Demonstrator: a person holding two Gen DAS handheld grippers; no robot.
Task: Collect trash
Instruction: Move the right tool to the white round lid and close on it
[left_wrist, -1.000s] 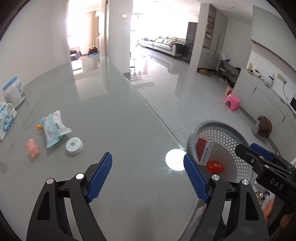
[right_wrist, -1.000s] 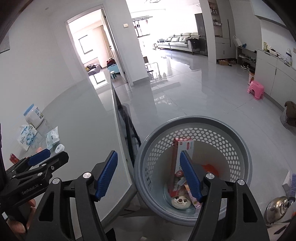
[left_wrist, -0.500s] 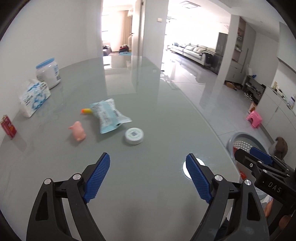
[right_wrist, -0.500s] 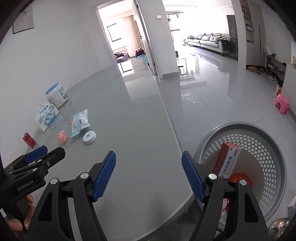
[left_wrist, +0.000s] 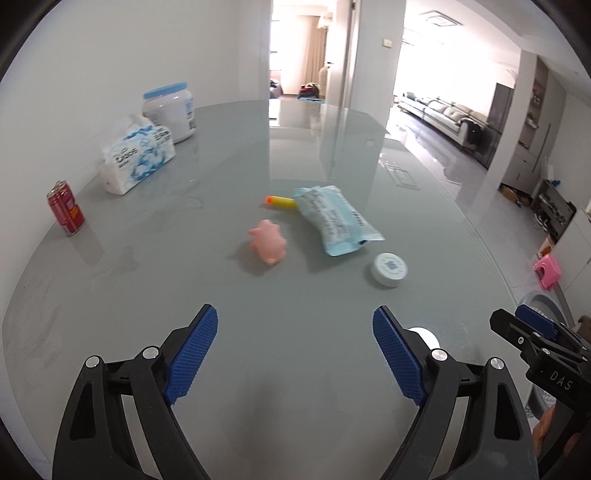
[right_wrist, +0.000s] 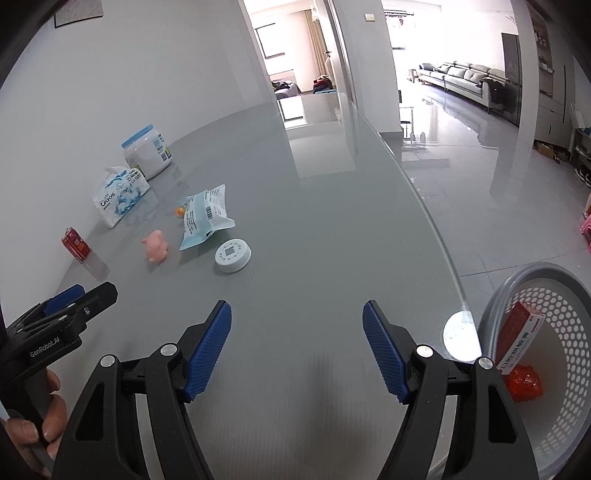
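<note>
On the grey glass table (left_wrist: 221, 280) lie a pale blue packet (left_wrist: 336, 219), a pink toy pig (left_wrist: 267, 245), a round white lid (left_wrist: 389, 269) and a yellow-orange foam dart (left_wrist: 280, 201). The packet (right_wrist: 205, 218), the pig (right_wrist: 157, 251) and the lid (right_wrist: 233, 254) also show in the right wrist view. My left gripper (left_wrist: 295, 354) is open and empty, near the table's front. My right gripper (right_wrist: 297, 347) is open and empty, over the table's right part. The grey perforated basket (right_wrist: 576, 325) stands on the floor right of the table, with a red box (right_wrist: 519, 339) and red wrapper (right_wrist: 524, 382) inside.
A red can (left_wrist: 65, 212), a tissue pack (left_wrist: 138, 158) and a white jar with a blue lid (left_wrist: 170, 110) stand along the wall on the left. The table's curved edge (right_wrist: 439, 236) runs on the right. A pink stool (left_wrist: 547, 271) stands on the floor beyond.
Both grippers have swung left, away from the basket and toward the table. The trash items now lie ahead of both. Both stay open and empty.
</note>
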